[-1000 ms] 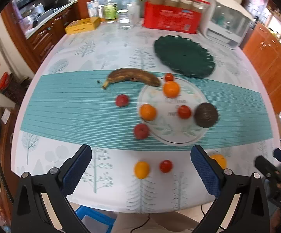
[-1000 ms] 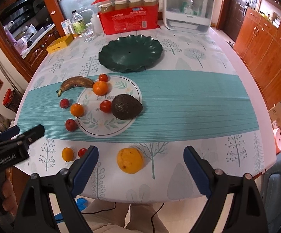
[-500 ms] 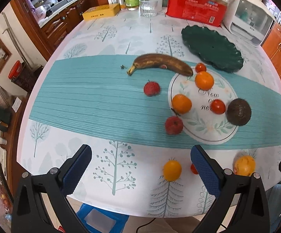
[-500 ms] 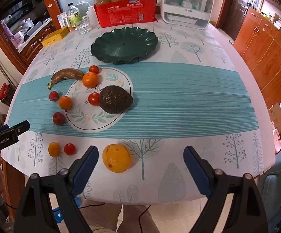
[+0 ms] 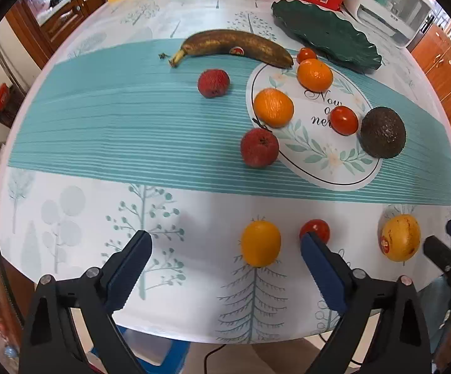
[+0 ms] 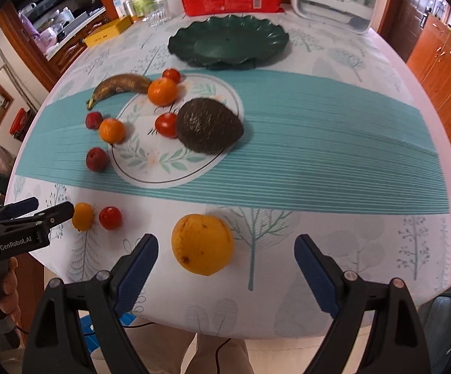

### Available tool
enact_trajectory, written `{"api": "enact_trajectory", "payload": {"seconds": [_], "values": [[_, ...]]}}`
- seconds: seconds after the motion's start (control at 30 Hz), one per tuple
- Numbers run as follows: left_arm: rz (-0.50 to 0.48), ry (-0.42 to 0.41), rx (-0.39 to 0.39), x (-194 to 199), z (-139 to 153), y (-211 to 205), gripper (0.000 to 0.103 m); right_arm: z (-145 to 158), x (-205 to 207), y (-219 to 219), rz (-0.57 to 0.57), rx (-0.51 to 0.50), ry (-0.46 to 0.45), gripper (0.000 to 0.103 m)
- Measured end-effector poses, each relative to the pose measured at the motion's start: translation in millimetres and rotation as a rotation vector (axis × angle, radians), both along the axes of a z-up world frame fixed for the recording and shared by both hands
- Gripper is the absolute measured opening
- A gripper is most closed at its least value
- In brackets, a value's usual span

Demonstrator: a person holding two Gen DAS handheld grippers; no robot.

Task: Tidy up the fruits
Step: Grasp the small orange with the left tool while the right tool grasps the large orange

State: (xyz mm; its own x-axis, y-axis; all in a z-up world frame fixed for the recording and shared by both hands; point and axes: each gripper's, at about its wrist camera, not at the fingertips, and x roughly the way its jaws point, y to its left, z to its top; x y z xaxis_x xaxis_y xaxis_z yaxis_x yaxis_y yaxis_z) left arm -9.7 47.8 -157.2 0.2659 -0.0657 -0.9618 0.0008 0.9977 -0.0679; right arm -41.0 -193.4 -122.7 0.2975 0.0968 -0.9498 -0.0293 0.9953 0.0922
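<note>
Both grippers closer to the worktop (image 6: pixel 334 131) than before, fingers wide, holding nothing. Right gripper (image 6: pixel 225 265) frames the large orange (image 6: pixel 202 244), lower centre, nearer now. Left gripper (image 5: pixel 224 260) frames the small orange (image 5: pixel 260 243), lower centre; tomato (image 5: pixel 315 229) just beside its right finger.

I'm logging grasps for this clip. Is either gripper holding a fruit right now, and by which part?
Nothing is held. The left gripper and right gripper are both open above the table edge; the large orange lies untouched between the right fingers.
</note>
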Motion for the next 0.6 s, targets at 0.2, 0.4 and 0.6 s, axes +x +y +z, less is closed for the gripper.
{"api": "enact_trajectory", "payload": {"seconds": [0.2, 0.4, 0.6], "values": [[-0.011, 0.006, -0.023, -0.9, -13.6, -1.5, 0.082, -15.6, 3.5, 5.8, 0.028, 0.022, 0.011, 0.088], [-0.037, 0.017, -0.028, -2.3, -22.6, -8.5, 0.069, -24.4, 3.7, 7.1, 0.043, 0.034, 0.013, 0.084], [-0.054, 0.028, -0.013, -2.9, -28.5, -16.5, 0.055, -33.7, 3.7, 8.2, 0.056, 0.029, 0.014, 0.076]]}}
